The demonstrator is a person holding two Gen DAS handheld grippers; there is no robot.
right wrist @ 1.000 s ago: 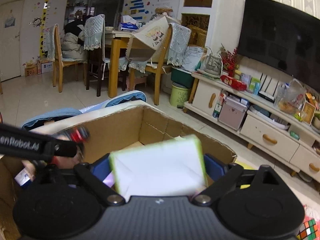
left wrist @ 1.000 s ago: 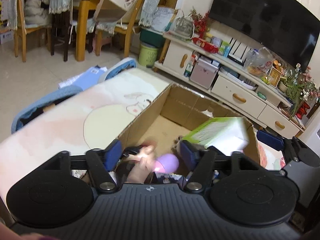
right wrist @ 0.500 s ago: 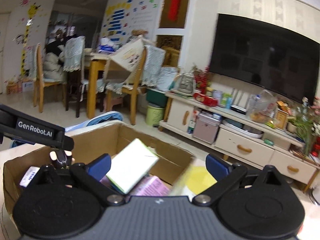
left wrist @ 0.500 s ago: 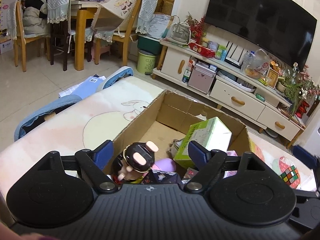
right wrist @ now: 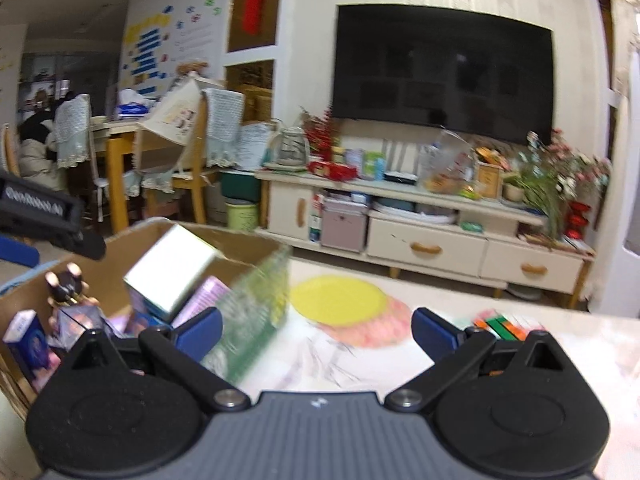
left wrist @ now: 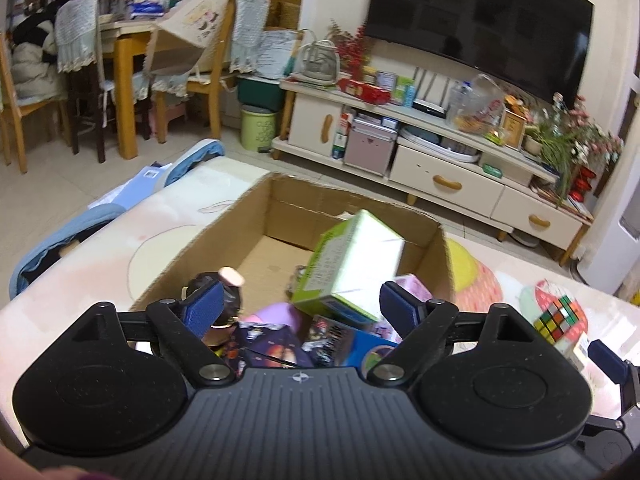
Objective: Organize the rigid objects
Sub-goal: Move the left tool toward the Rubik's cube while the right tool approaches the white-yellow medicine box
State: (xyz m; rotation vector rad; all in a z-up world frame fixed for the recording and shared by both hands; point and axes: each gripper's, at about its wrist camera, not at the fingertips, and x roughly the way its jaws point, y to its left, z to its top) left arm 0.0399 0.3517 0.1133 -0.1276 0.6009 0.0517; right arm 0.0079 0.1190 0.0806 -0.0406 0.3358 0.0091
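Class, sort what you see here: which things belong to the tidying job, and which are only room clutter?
Job: cardboard box; green and white carton; figurine; Rubik's cube; left gripper and right gripper, both open.

Clutter: television; TV cabinet; dining chairs.

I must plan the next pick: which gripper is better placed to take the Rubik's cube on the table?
Probably the right gripper: it is open and empty, facing the table with the Rubik's cube beside its right finger. The left gripper hangs over the cardboard box.
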